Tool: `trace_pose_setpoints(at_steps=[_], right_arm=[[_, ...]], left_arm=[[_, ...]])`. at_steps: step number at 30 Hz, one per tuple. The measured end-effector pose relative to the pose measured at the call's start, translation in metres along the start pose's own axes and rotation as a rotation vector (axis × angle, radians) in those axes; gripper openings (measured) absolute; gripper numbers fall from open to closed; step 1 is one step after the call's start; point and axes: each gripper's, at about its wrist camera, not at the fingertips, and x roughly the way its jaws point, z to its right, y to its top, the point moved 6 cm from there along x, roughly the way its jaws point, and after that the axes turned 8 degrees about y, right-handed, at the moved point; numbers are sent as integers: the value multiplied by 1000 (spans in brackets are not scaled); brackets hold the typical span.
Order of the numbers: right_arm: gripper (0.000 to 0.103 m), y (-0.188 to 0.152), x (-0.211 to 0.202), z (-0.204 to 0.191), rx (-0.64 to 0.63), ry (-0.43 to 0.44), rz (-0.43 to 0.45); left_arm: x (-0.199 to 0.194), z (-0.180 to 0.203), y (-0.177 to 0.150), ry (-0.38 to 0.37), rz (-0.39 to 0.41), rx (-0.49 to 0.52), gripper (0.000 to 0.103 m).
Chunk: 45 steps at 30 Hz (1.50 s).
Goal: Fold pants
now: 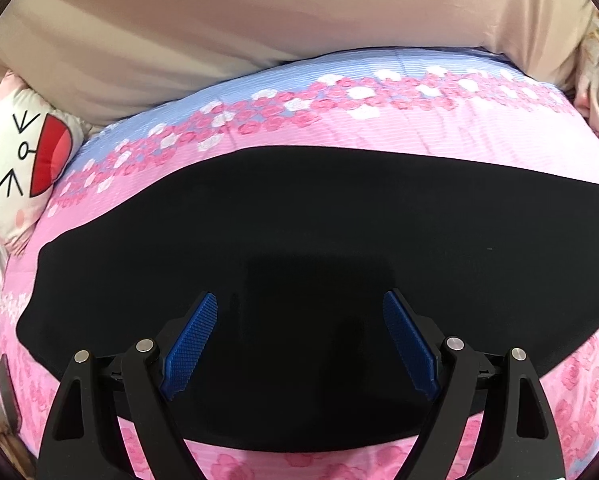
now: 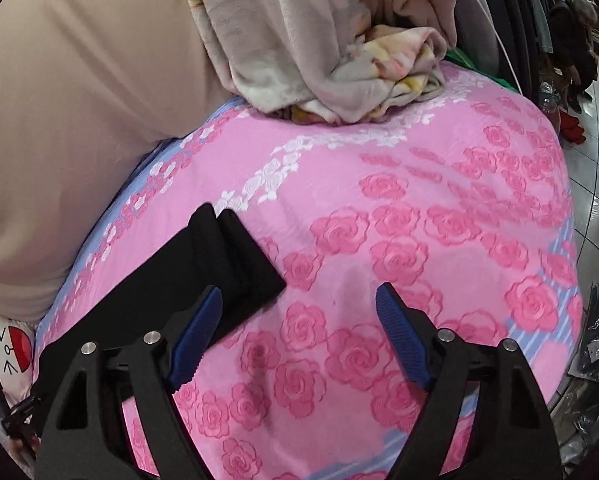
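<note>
The black pants (image 1: 299, 248) lie flat across the pink rose bedspread (image 1: 379, 128), spread from left to right in the left wrist view. My left gripper (image 1: 299, 308) hangs just above their middle, open and empty, blue pads wide apart. In the right wrist view the leg ends of the pants (image 2: 227, 260) lie folded together at the left, over the bedspread (image 2: 419, 220). My right gripper (image 2: 299, 300) is open and empty; its left finger is over the pants' edge, its right finger over bare bedspread.
A beige padded headboard (image 1: 259, 32) runs behind the bed. A cartoon-face pillow (image 1: 19, 168) lies at the left. A crumpled fleece blanket (image 2: 331, 52) sits at the bed's far end. Tiled floor and hanging clothes (image 2: 579, 60) lie beyond the right edge.
</note>
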Motion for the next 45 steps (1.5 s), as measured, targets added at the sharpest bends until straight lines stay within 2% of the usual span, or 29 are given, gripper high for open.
trace_pose_setpoints(at_steps=[3, 5, 9, 10, 11, 16, 17, 19, 20, 22, 23, 26, 29, 33, 34, 36, 37, 38, 42, 45], right_arm=[[75, 1, 2, -31, -122, -6, 19], [58, -2, 14, -45, -192, -20, -23], [44, -11, 51, -56, -229, -35, -104], [32, -11, 55, -57, -245, -66, -106], [15, -9, 53, -59, -252, -67, -99], [13, 18, 20, -70, -294, -98, 22], [13, 22, 19, -61, -280, -113, 26], [13, 16, 41, -39, -240, -136, -54], [18, 7, 58, -29, -221, -120, -117], [24, 11, 47, -32, -207, -68, -98], [34, 13, 39, -33, -199, -58, -81], [50, 14, 6, -22, -140, -80, -1], [50, 5, 1, -8, -17, 4, -17], [50, -4, 14, 1, 64, 38, -49], [51, -4, 15, 0, 67, 42, -44], [61, -4, 17, -5, 70, 45, -39], [69, -3, 19, -9, 69, 46, -39], [72, -3, 21, -13, 63, 41, -42], [72, -4, 37, -30, 34, 41, -73], [78, 0, 45, -36, 32, 13, -53]], left_arm=[[-6, 4, -3, -2, 17, 22, 83], [-7, 2, -6, -1, 18, 20, 83], [-6, -11, -9, 4, 9, -11, 82], [-6, -14, -10, 7, 9, -19, 82], [-6, -17, -10, 10, 9, -25, 82], [-13, -27, -7, 28, 20, -34, 83], [-14, -28, -7, 30, 25, -34, 83], [-16, -30, -6, 29, 34, -37, 83], [-14, -30, -5, 26, 33, -40, 85], [-8, -29, -6, 32, 15, -39, 86], [-5, -28, -7, 37, 3, -38, 86], [-2, -29, -11, 33, -6, -39, 86], [0, -32, -13, 31, -10, -43, 86], [2, -34, -13, 21, -12, -50, 86], [0, -34, -13, 16, -9, -50, 86], [-3, -35, -15, 8, 3, -46, 86], [-4, -36, -16, 7, 5, -44, 86], [-4, -37, -17, 7, 5, -46, 86], [-2, -48, -23, -8, -5, -74, 86], [-1, -54, -27, -17, -9, -84, 86]])
